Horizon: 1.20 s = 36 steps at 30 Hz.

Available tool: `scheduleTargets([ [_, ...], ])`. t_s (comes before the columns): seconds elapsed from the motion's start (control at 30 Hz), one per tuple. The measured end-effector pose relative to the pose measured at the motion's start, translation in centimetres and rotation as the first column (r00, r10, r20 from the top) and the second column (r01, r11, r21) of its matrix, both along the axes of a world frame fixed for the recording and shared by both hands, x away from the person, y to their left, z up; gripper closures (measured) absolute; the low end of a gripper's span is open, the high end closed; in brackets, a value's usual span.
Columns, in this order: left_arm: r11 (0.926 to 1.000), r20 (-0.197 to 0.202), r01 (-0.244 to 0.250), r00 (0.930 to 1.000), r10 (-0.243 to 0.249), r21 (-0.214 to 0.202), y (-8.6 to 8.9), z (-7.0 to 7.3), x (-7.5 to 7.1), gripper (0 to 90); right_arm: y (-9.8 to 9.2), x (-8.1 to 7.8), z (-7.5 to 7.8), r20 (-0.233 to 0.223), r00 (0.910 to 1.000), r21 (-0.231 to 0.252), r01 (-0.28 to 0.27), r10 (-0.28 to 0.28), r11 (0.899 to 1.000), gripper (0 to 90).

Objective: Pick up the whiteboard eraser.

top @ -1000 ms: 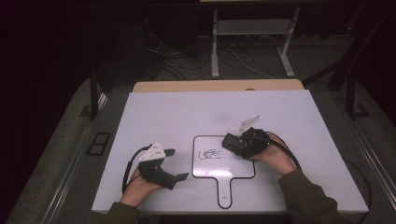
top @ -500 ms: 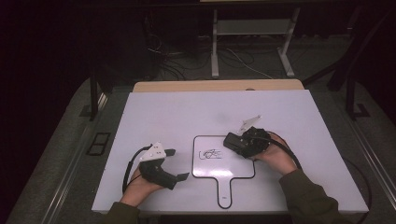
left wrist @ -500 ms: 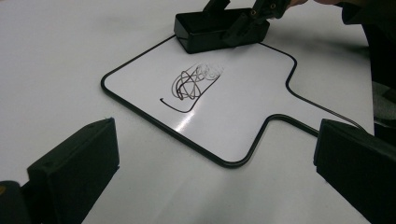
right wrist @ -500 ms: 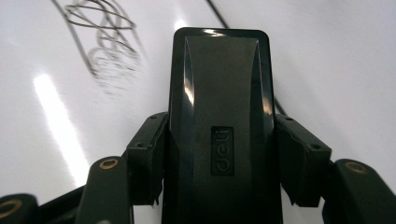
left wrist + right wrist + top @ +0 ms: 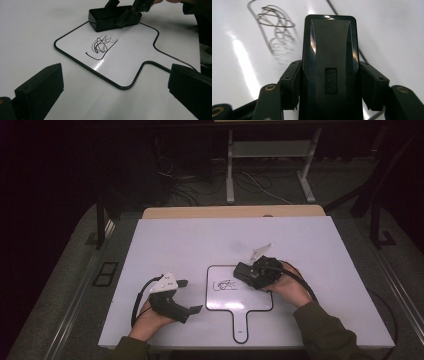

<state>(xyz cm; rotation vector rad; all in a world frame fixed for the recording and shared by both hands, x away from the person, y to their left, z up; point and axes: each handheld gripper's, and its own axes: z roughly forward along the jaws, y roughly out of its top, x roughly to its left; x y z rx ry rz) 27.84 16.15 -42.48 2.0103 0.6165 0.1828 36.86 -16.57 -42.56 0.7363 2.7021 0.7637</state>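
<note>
Black rectangular plastic eraser block (image 5: 328, 62) sits flat on small paddle-shaped whiteboard with black rim (image 5: 265, 308), near board's upper right corner, clamped by its long sides in right gripper (image 5: 245, 272). Dark scribble (image 5: 101, 45) lies just beyond eraser's front end, toward board's left edge; eraser's long axis points roughly that way, so judged next stroke runs leftward. Left gripper (image 5: 187, 296) stands agape, empty, on white table (image 5: 200, 240) off board's left edge.
</note>
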Motion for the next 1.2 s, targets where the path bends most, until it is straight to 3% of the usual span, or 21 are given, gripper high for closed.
scheduleTargets([
  [0.2,1.0000,-0.003,0.001,1.0000,-0.001,0.003,0.0,0.0,0.0,0.0,0.4,0.8,0.0,0.000,1.0000,0.003,0.001,-0.001,1.000,38.8],
  [0.73,1.0000,0.000,0.001,1.0000,-0.001,0.003,0.0,0.0,0.0,0.0,5.3,0.5,0.1,0.007,0.9922,-0.015,-0.125,0.125,0.992,38.8],
  [1.03,1.0000,0.000,-0.002,1.0000,0.002,0.003,0.2,0.0,-0.1,0.0,3.0,1.6,0.1,-0.009,0.9985,-0.011,-0.054,0.054,0.998,38.8],
  [1.2,1.0000,0.001,0.001,1.0000,-0.001,0.006,0.1,0.0,-0.1,0.0,3.4,1.2,0.2,-0.002,0.9971,-0.019,-0.076,0.076,0.997,38.7],
])
